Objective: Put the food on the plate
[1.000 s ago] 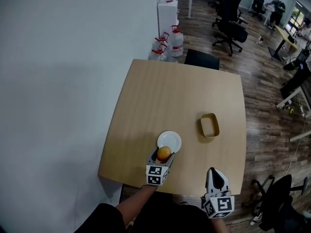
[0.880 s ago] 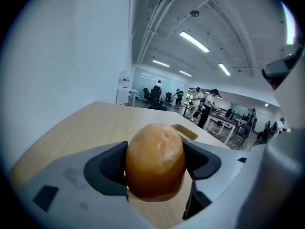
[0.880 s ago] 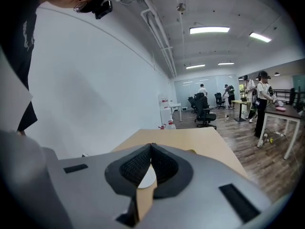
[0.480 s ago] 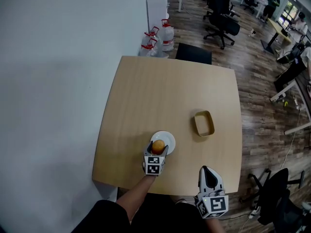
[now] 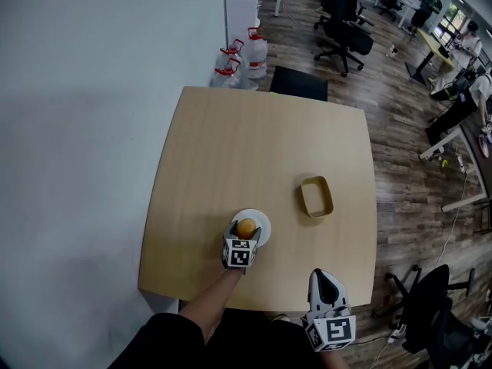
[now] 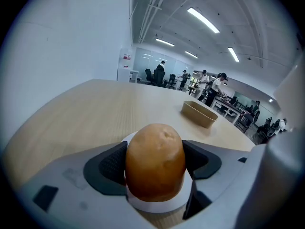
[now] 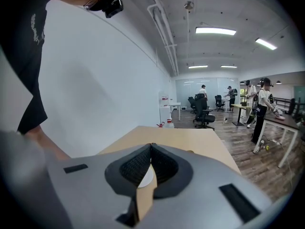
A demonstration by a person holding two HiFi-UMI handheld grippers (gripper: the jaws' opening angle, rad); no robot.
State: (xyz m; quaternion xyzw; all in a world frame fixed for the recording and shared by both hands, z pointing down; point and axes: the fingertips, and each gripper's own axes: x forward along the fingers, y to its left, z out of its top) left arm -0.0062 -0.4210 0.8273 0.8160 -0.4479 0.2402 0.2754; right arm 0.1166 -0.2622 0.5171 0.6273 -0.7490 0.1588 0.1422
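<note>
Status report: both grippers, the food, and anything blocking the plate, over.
Left gripper shut on rounded orange-brown food item, over the small white round plate. Right gripper shut, empty, by the light wooden table near edge. Tan rectangular tray apart, nothing blocking.

The square pale wooden table [image 5: 254,144] shows fine straight grain under a matt finish. The round white plate [image 5: 264,223] looks smooth and faintly glossy. The golden-brown oval food [image 6: 155,161] has a dull, slightly dimpled skin. The left gripper [image 5: 246,233] is matt grey plastic, with ribbed black rubbery pads [image 6: 113,164].
</note>
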